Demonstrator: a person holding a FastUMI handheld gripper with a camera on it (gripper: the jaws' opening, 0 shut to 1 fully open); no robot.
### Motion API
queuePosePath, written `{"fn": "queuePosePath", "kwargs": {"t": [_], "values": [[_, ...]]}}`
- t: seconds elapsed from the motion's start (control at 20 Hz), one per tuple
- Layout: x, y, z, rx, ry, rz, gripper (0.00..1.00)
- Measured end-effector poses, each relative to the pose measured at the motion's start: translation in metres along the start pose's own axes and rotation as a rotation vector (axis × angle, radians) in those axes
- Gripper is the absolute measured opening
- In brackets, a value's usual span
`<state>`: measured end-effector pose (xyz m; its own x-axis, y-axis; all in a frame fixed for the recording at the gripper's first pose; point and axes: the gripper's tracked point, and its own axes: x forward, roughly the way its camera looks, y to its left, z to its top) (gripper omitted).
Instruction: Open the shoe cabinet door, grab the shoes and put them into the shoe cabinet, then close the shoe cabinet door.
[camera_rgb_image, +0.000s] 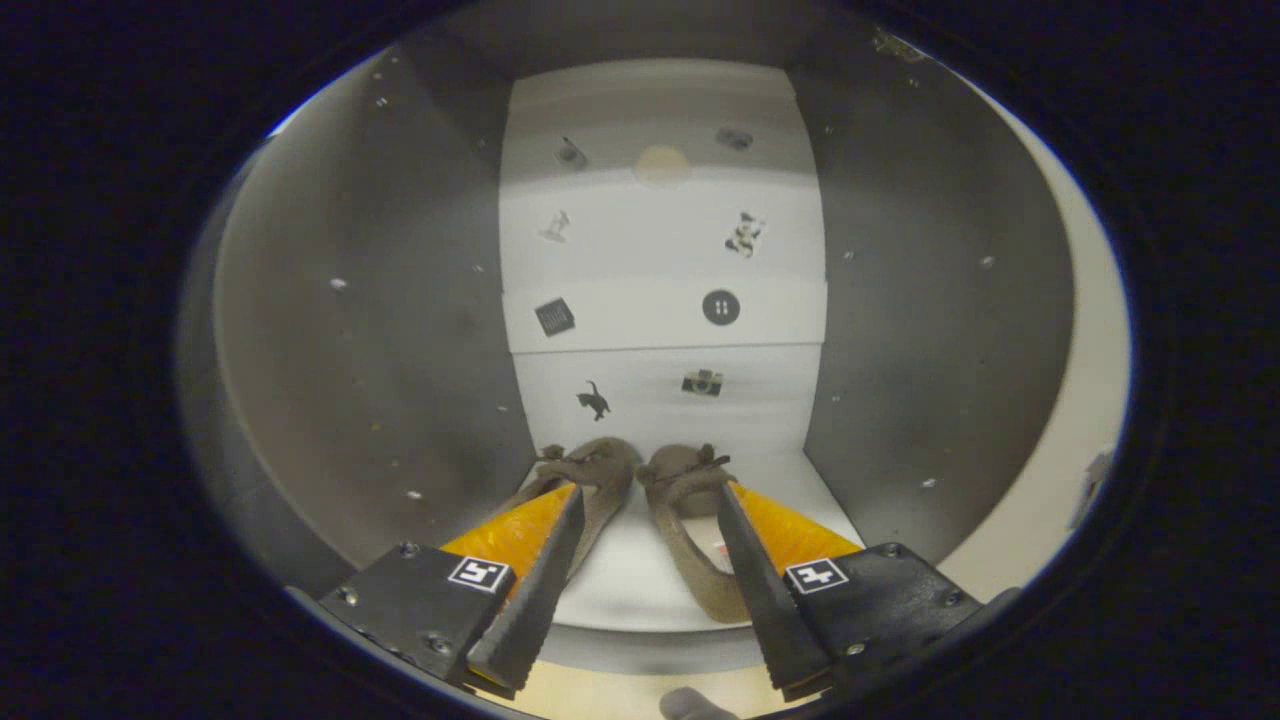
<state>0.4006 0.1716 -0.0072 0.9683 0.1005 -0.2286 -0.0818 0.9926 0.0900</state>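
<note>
Two shoes (640, 500) lie inside the shoe cabinet (350, 330), between the released tool's (645, 495) spread fingers.

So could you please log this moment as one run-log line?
stage: shoes placed | shoes: on cabinet floor, between fingers | claw: open, untouching | door: not yet closed

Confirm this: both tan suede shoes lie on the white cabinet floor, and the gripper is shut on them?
Not quite. The gripper view shows the gripper open, its fingers spread apart. Both tan suede shoes do lie on the white cabinet floor.
</note>
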Motion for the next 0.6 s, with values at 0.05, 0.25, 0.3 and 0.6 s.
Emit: {"fn": "queuePosePath", "kwargs": {"t": [0.05, 0.25, 0.3, 0.6], "values": [[-0.019, 0.001, 0.004, -0.011, -0.023, 0.0, 0.86], [-0.104, 0.004, 0.006, -0.025, -0.078, 0.012, 1.0], [-0.126, 0.006, 0.007, -0.024, -0.097, 0.021, 1.0], [-0.254, 0.011, -0.001, -0.047, -0.171, 0.072, 1.0]]}}
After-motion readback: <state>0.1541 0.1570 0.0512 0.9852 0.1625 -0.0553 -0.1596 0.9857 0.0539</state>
